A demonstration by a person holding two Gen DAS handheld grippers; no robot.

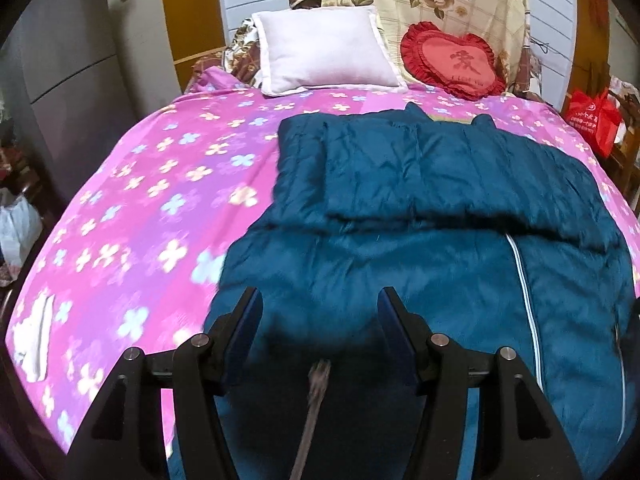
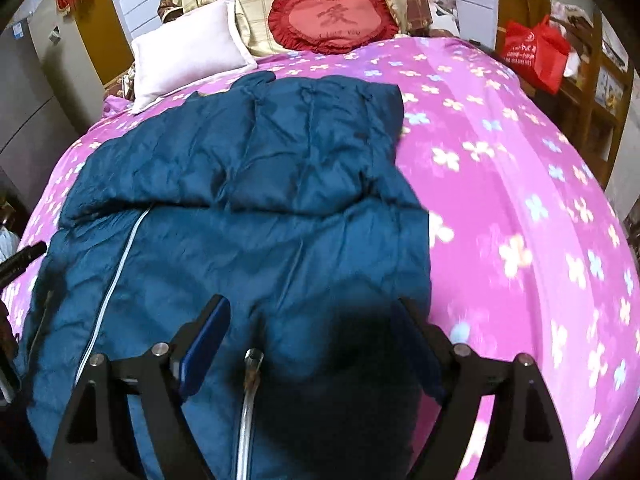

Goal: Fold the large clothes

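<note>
Lying part-folded on the bedspread (image 1: 132, 184): teal coat (image 1: 400, 208).

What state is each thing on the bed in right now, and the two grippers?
Blue jacket: spread on the bed, far part folded back toward the near part.
White pillow: propped at the headboard.
Red heart cushion: leaning at the headboard.
Pink sheet: spread flat.
Left gripper: open, empty.
Right gripper: open, empty.

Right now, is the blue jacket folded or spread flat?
Partly folded: the jacket has its upper part doubled over the lower, with a fold edge across the middle; the zipper disappears under it.
</note>
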